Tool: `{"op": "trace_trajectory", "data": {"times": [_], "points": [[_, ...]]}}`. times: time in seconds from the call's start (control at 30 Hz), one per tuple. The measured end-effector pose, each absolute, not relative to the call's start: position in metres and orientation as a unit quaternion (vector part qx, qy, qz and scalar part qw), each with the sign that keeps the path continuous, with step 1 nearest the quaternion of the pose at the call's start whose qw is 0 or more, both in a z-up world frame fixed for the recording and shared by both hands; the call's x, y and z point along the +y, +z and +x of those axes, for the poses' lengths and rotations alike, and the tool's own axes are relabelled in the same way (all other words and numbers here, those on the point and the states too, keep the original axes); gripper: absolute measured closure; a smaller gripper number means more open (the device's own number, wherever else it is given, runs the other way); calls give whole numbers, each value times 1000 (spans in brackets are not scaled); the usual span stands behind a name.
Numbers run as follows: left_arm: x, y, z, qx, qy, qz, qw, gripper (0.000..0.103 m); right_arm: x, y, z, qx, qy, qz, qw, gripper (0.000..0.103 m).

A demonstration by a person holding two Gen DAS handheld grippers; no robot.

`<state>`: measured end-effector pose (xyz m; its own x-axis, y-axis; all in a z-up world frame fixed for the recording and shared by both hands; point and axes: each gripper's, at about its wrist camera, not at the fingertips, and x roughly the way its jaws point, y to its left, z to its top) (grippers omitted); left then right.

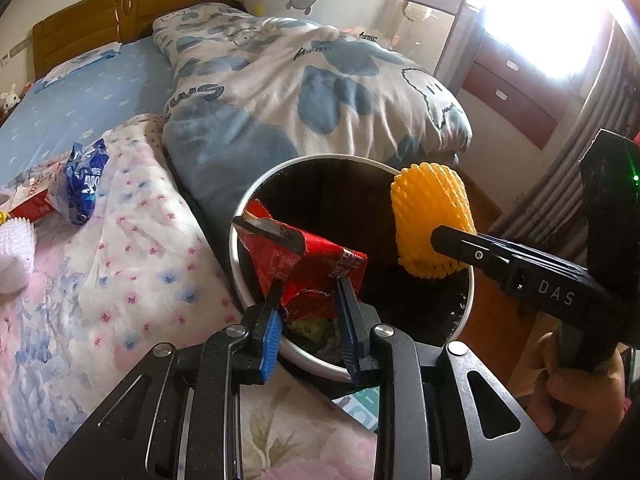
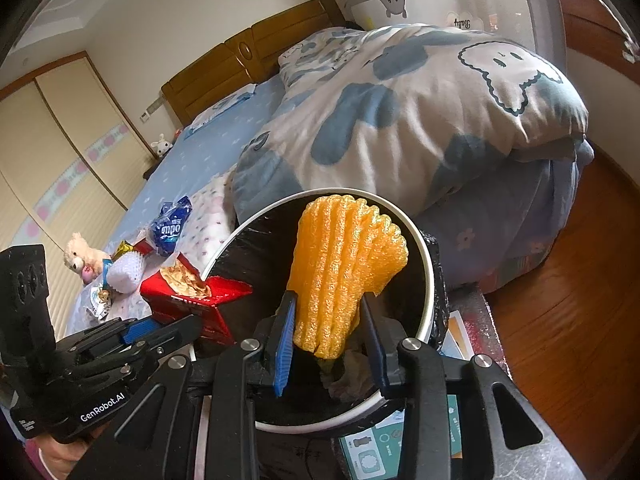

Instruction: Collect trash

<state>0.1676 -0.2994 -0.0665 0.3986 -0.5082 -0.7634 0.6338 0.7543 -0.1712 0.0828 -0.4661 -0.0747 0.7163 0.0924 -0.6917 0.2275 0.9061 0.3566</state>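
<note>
A round white-rimmed trash bin [image 1: 466, 308] with a black liner stands beside the bed; it also shows in the right wrist view [image 2: 428, 280]. My left gripper [image 1: 310, 292] is shut on a red snack bag [image 1: 308, 258] and holds it over the bin's left rim. My right gripper [image 2: 330, 310] is shut on a yellow foam fruit net [image 2: 344, 264], held above the bin's opening; the net also shows in the left wrist view [image 1: 432, 220]. Some trash lies at the bin's bottom.
On the bed's floral blanket [image 1: 132, 272] lie a blue wrapper [image 1: 82, 184], a red box [image 1: 30, 202] and a white foam net [image 1: 14, 256]. A blue-and-white duvet [image 1: 300, 92] is piled behind the bin. Wooden floor [image 2: 568, 320] lies to the right.
</note>
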Motion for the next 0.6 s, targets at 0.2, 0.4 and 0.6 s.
{"op": "trace_trajectory", "data": {"times": [0.2,0.4,0.6], "points": [[-296,-66,167,430,-330,69,837,46,-473,-77,83,377,-41,225,897,49],[-273,-63,164,430,-321,48,842,46,-475,-70,77,365,-44,234,900,41],[-234,-65,155,429,-297,27,852,45,-458,-64,75,355,-34,232,905,39]]}}
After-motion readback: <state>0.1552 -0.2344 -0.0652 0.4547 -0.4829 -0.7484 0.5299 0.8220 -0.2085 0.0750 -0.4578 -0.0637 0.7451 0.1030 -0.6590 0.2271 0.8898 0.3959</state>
